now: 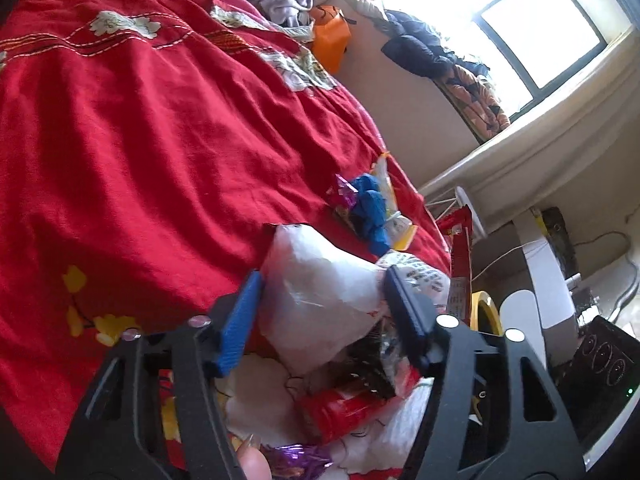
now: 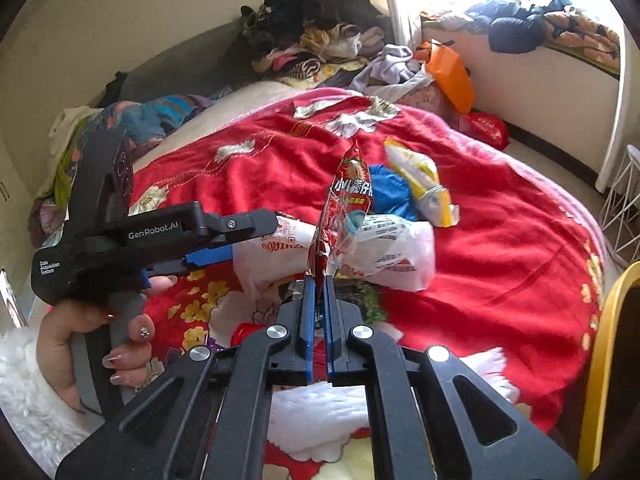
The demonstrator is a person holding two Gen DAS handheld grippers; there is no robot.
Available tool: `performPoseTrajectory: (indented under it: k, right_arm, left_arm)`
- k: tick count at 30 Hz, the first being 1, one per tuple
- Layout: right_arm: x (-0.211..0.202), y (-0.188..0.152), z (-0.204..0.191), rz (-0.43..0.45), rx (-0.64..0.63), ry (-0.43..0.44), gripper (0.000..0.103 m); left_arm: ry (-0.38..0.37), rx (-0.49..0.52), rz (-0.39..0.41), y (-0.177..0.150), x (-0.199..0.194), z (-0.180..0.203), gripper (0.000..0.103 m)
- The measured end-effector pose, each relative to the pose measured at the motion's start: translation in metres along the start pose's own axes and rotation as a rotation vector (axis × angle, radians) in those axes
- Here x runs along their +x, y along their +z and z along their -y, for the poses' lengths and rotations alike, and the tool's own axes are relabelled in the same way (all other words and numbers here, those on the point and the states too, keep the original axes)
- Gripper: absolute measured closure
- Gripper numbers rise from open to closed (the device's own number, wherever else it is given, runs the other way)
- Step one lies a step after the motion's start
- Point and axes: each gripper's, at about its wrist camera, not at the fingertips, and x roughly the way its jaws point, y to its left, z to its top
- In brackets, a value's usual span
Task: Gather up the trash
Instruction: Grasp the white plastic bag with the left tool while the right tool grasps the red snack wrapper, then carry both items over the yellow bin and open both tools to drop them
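Observation:
A white plastic trash bag [image 1: 320, 288] lies on the red bedspread [image 1: 140, 140]. My left gripper [image 1: 324, 280] has its jaws wide apart around the bag's rim; it also shows in the right wrist view [image 2: 256, 236], at the bag [image 2: 400, 248]. My right gripper [image 2: 319, 280] is shut on a red snack wrapper [image 2: 348, 196], held upright above the bag. A blue crumpled piece [image 2: 388, 192] and a yellow wrapper [image 2: 424, 184] lie behind the bag. In the left wrist view a red wrapper [image 1: 344, 408] and a purple foil piece [image 1: 296, 456] lie under the gripper.
Piles of clothes [image 2: 312, 40] and an orange bag [image 2: 448, 72] sit at the bed's far end. A red bag [image 2: 484, 128] lies on the floor by the window ledge. A white wire stand [image 2: 624, 208] and a yellow-rimmed object [image 2: 600, 360] are at the right.

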Motion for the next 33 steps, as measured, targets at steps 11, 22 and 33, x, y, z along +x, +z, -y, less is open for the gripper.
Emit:
performPoseTrajectory:
  k: [11, 22, 33]
  right_arm:
    - [-0.032, -0.002, 0.014, 0.053, 0.022, -0.006, 0.099]
    - [-0.068, 0.005, 0.019, 0.130, 0.032, -0.016, 0.099]
    - [-0.100, 0.001, 0.035, 0.177, 0.054, -0.050, 0.099]
  left_arm:
    - [0.022, 0.103, 0.087, -0.009, -0.032, 0.041, 0.069]
    - [0.029, 0.153, 0.184, -0.009, -0.063, 0.072, 0.071]
    - [0.056, 0.227, 0.255, -0.016, -0.085, 0.102, 0.072]
